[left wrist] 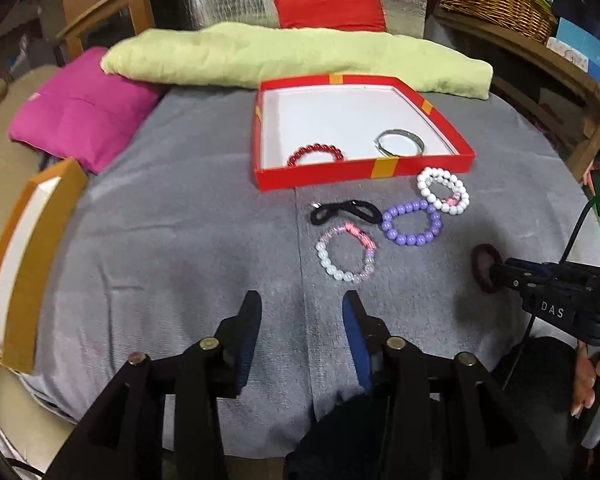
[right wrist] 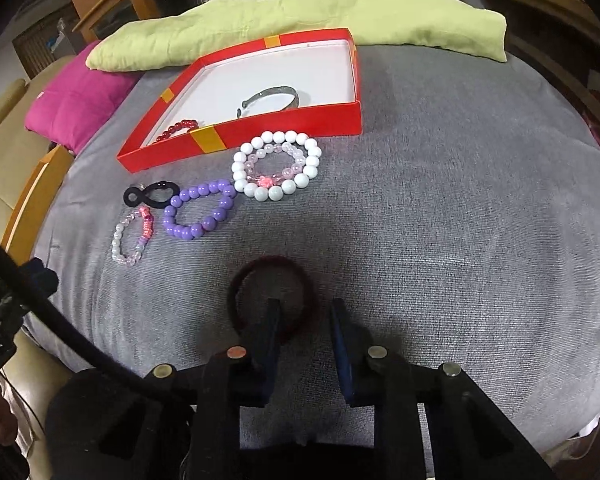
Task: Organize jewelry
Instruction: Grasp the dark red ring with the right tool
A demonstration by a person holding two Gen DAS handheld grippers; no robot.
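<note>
Right hand-held gripper (right wrist: 305,312) is spread, low over the grey-covered table (right wrist: 460,200), with its left finger inside the dark red hair tie (right wrist: 236,280) and the tie's right side lying between the two fingers; nothing pinched yet. Left hand-held gripper (left wrist: 302,308) is spread too, empty, hovering over bare cloth nearer than the jewelry. Red box (left wrist: 324,178) sits far centre, holding a red bead bracelet (left wrist: 316,153) at its near left and a silver bangle (left wrist: 400,142) at its near right. Just outside the box's near wall: white bead bracelet (left wrist: 444,190), purple bead bracelet (left wrist: 412,222) touching it, black hair tie (left wrist: 346,211) to the left, white-and-pink bracelet (left wrist: 346,252) nearest. Green cushion (left wrist: 292,56) and pink cushion (left wrist: 80,108) lie at the far edge.
</note>
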